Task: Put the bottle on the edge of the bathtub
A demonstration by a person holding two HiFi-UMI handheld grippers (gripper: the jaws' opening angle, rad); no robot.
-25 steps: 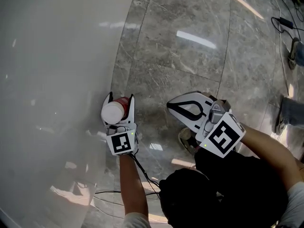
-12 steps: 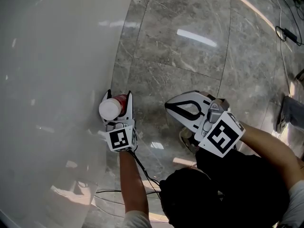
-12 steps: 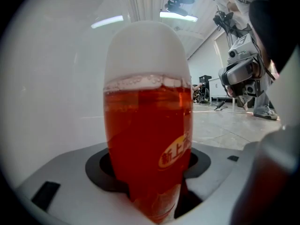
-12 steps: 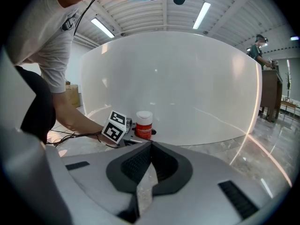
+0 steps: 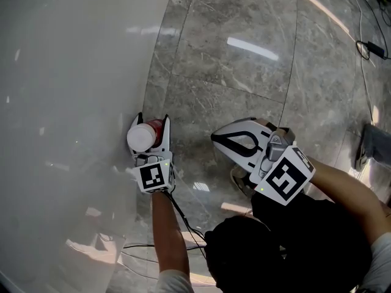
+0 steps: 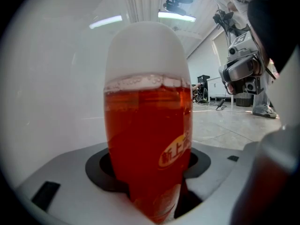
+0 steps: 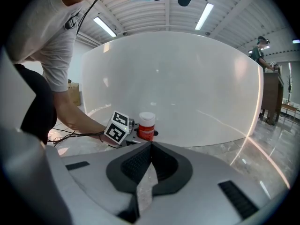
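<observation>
Looking steeply down from my head, one camera takes in the white bathtub (image 5: 67, 102) wall at left and the grey marble floor (image 5: 244, 66), with both my tongs low in frame. The camera on my left gripper (image 5: 154, 122) sits near the floor, so close to the red bottle (image 6: 147, 125) that it fills mid-frame. The camera on my right gripper (image 5: 215, 137) faces the tub from farther back. All three views share bottle and tub wall; the head and right gripper views also share the left gripper.
</observation>
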